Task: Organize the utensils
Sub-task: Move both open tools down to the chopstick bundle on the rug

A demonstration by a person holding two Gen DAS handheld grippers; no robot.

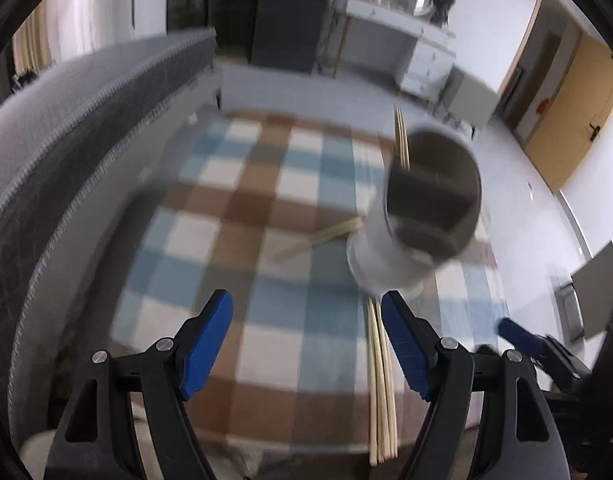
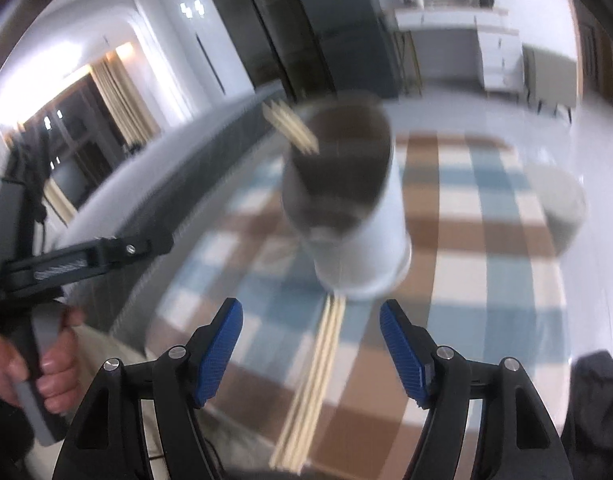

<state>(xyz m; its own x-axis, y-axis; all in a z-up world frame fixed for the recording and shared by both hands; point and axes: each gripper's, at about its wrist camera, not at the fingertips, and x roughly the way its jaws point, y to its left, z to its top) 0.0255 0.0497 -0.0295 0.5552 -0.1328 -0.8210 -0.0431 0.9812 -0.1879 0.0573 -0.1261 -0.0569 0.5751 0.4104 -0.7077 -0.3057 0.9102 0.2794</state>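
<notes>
A white round utensil holder (image 1: 390,256) (image 2: 370,248) with dark inner compartments stands on the checked tablecloth (image 1: 242,184) (image 2: 462,216). A few wooden chopsticks (image 1: 402,140) (image 2: 290,128) stand in its far compartment. A bundle of chopsticks (image 1: 380,380) (image 2: 310,384) lies flat on the cloth in front of the holder. Another pair (image 1: 318,238) lies to the holder's left. My left gripper (image 1: 306,298) is open above the cloth, the bundle beside its right finger. My right gripper (image 2: 310,306) is open over the bundle, not touching it.
A grey sofa (image 1: 86,120) runs along the table's left side. A grey rounded object (image 2: 558,204) sits on the cloth at the right. A hand (image 2: 46,364) holds the left gripper's handle. White cabinets (image 1: 422,52) and a wooden door (image 1: 574,112) stand far behind.
</notes>
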